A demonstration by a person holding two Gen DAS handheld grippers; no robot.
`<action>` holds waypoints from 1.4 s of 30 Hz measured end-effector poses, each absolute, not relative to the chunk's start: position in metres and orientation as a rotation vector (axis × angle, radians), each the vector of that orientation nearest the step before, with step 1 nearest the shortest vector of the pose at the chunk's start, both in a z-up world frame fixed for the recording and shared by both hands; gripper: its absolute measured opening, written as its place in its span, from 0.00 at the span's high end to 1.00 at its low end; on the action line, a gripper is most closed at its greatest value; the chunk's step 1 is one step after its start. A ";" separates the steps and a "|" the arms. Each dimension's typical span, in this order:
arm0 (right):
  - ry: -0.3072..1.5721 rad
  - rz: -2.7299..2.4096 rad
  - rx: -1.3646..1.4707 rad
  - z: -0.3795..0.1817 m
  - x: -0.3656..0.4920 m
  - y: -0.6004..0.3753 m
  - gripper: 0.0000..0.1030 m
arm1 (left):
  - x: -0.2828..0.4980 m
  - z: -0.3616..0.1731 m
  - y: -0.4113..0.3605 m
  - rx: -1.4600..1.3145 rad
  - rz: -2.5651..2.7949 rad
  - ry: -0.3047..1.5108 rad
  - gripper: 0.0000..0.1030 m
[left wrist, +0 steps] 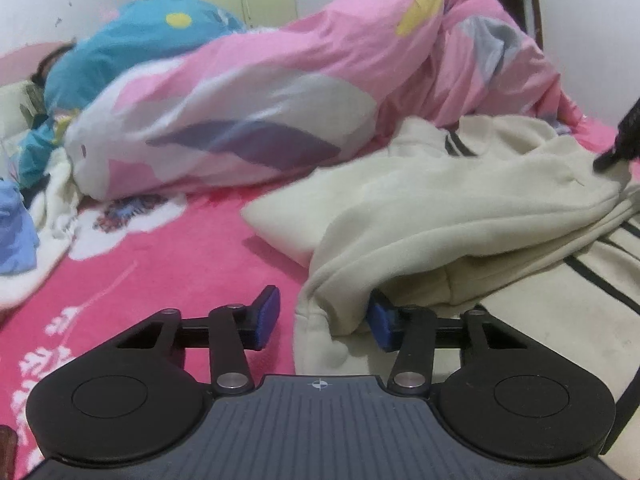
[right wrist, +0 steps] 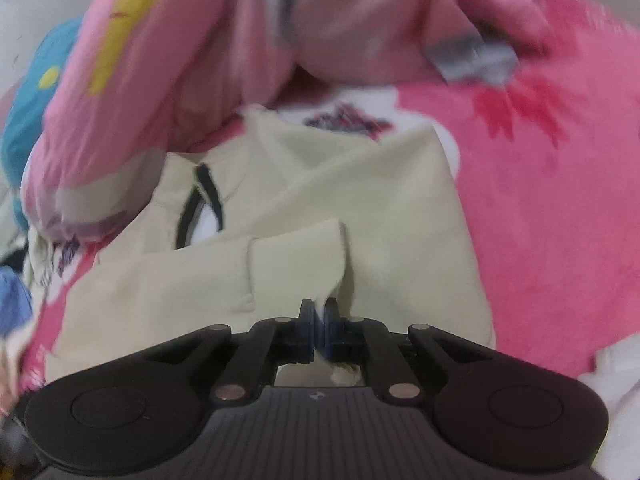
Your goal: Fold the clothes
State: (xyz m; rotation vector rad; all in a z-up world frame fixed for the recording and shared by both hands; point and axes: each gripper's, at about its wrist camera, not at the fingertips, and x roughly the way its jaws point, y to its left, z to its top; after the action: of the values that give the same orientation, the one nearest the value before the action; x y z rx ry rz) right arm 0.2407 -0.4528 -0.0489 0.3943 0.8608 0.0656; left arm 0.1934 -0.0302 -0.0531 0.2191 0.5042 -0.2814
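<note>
A cream sweatshirt (left wrist: 460,216) with black stripes lies on the pink bedspread, partly folded over itself. My left gripper (left wrist: 322,316) is open at its near left edge; the right finger (left wrist: 380,320) is tucked under a fold of the cloth and the left finger (left wrist: 266,312) stands over bare bedspread. In the right wrist view the same sweatshirt (right wrist: 360,208) fills the middle, and my right gripper (right wrist: 320,316) is shut on a pinched fold of it. The right gripper's dark tip (left wrist: 618,148) shows at the left wrist view's right edge, on the cloth.
A bulky pink patterned duvet (left wrist: 320,80) is heaped behind the sweatshirt. A blue plush cushion (left wrist: 132,44) lies at the back left. A light blue garment (left wrist: 16,232) and white cloth sit at the left edge. The pink floral bedspread (left wrist: 168,264) lies under everything.
</note>
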 end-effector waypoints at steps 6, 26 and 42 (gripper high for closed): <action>0.615 -0.006 0.252 0.010 0.208 -0.448 0.95 | 0.188 -0.052 -0.026 0.207 -0.287 0.499 0.53; 0.750 0.170 -0.016 0.032 0.240 -0.302 0.53 | 0.185 -0.057 -0.003 0.034 -0.377 0.561 0.89; 0.908 0.392 -0.434 -0.049 0.344 -0.093 0.95 | 0.167 -0.057 -0.012 0.084 -0.362 0.538 0.98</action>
State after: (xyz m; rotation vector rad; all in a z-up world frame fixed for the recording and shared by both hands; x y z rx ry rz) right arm 0.3444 -0.0932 -0.0493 -0.4343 0.9078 0.3918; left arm 0.1668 -0.0120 -0.0568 0.0835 0.5380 -0.3616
